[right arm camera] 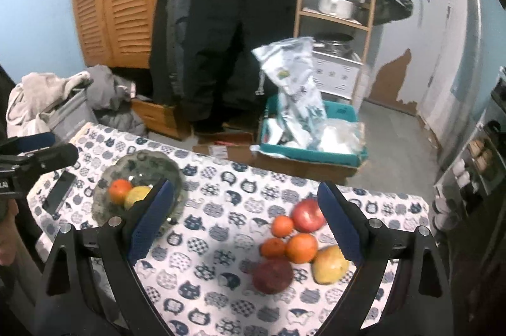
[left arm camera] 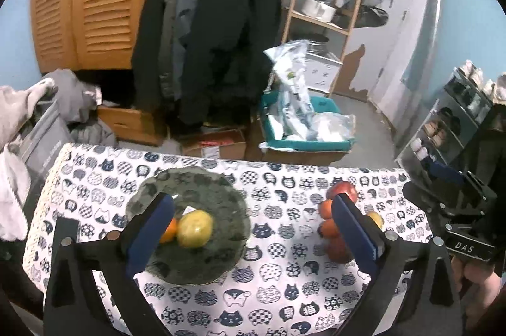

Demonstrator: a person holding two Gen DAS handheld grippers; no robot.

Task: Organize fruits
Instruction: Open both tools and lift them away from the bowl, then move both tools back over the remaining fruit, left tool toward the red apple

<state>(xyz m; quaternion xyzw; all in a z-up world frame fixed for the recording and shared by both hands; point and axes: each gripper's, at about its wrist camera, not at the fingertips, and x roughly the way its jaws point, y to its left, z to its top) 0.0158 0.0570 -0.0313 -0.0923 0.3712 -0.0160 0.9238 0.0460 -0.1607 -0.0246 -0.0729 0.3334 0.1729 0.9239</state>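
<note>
While I hold both grippers over the table, I count eight fruits in all. Two lie in the grey-green plate: one orange and one yellow fruit, touching each other near the plate's middle. Six more sit loose on the cat-print tablecloth, well apart from the plate on its right: a red apple farthest back, three oranges (a small one just beside the apple, a second and a larger third in front of it), a dark red fruit nearest me, and a yellow pear-like fruit at the group's right end.

My left gripper hangs above the plate's right half, jaws spread wide with nothing between them; the plate's yellow fruit shows just inside its left finger. My right gripper is likewise wide open and empty, with the loose cluster between its fingers below. A dark phone lies on the cloth just left of the plate.
</note>
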